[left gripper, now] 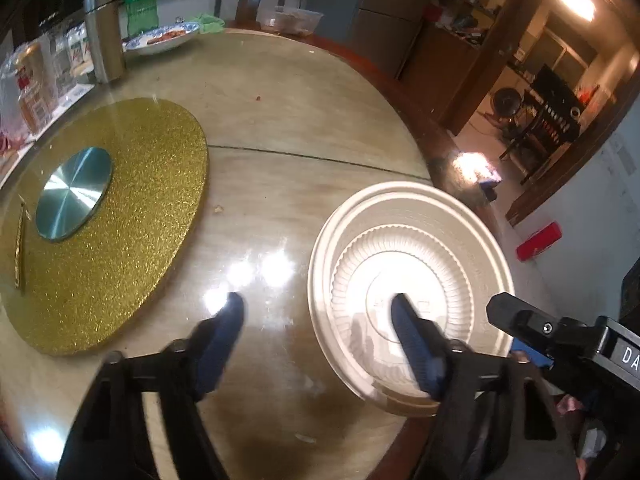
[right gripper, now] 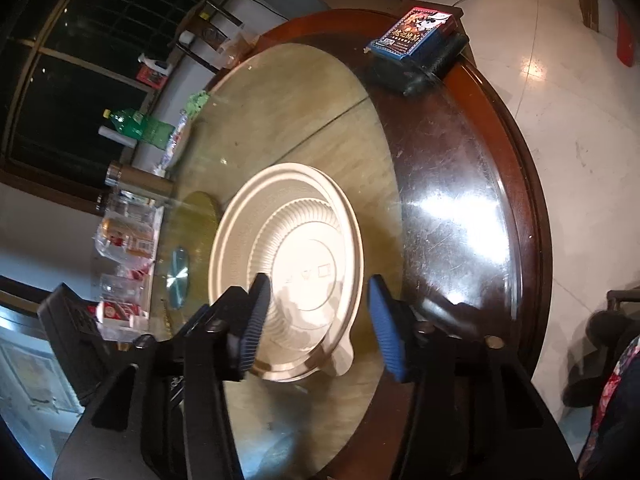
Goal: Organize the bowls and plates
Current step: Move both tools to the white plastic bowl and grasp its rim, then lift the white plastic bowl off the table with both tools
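In the left wrist view the left gripper (left gripper: 318, 314) fills the bottom of the frame. Its jaws stand partly apart: one blue finger (left gripper: 416, 350) hangs over the middle of the cream plate (left gripper: 408, 256), and the other is over bare table (left gripper: 280, 128) to the left. They straddle the plate's left rim without pinching it, a stance that looks meant for taking that edge.

In the right wrist view the right gripper (right gripper: 316, 322) sits at the bottom centre, its jaws narrower but also not closed on anything. The left finger (right gripper: 252, 320) is over the plate's ribbed inner ring, and the right finger is beyond the rim on the right, so this gripper seems lined up for the opposite edge. Whether either pad touches the plate I cannot tell.

The plate lies near the table's dark wooden border, lower right in the left view, with a small tab at its near edge. The gold turntable (left gripper: 132, 216) sits well apart at left. A blue box (right gripper: 414, 32) rests on the table's far edge.
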`<act>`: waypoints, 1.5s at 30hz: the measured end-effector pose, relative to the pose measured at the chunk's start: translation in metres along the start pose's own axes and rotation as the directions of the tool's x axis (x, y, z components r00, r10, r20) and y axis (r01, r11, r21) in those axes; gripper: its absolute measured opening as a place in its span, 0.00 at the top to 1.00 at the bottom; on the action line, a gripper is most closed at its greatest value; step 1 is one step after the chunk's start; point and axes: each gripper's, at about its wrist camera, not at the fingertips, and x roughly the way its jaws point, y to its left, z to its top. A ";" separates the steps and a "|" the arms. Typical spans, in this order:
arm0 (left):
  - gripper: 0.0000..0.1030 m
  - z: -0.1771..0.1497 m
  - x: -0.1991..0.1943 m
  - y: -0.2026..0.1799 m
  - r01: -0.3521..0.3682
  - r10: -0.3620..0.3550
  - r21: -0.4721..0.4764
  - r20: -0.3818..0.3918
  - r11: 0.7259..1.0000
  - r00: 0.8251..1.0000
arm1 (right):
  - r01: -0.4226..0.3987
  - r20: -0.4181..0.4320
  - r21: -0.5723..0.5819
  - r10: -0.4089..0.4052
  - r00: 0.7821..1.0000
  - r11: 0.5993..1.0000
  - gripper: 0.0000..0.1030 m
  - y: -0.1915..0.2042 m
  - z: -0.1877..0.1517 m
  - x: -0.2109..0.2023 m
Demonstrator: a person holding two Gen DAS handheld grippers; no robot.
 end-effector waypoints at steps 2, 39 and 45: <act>0.53 0.000 0.006 -0.002 -0.027 0.027 0.016 -0.013 1.000 1.000 | 0.026 0.002 -0.003 -0.026 1.000 1.000 0.71 -0.001 -0.001 0.002; 0.86 -0.034 -0.054 0.037 -0.146 0.141 0.039 0.109 0.988 0.984 | 0.028 0.030 -0.167 -0.024 0.999 0.986 0.91 0.056 -0.067 -0.010; 0.86 -0.042 -0.068 0.051 -0.165 0.162 0.019 0.126 0.986 0.979 | 0.015 0.020 -0.201 -0.011 1.000 0.979 0.91 0.074 -0.085 -0.007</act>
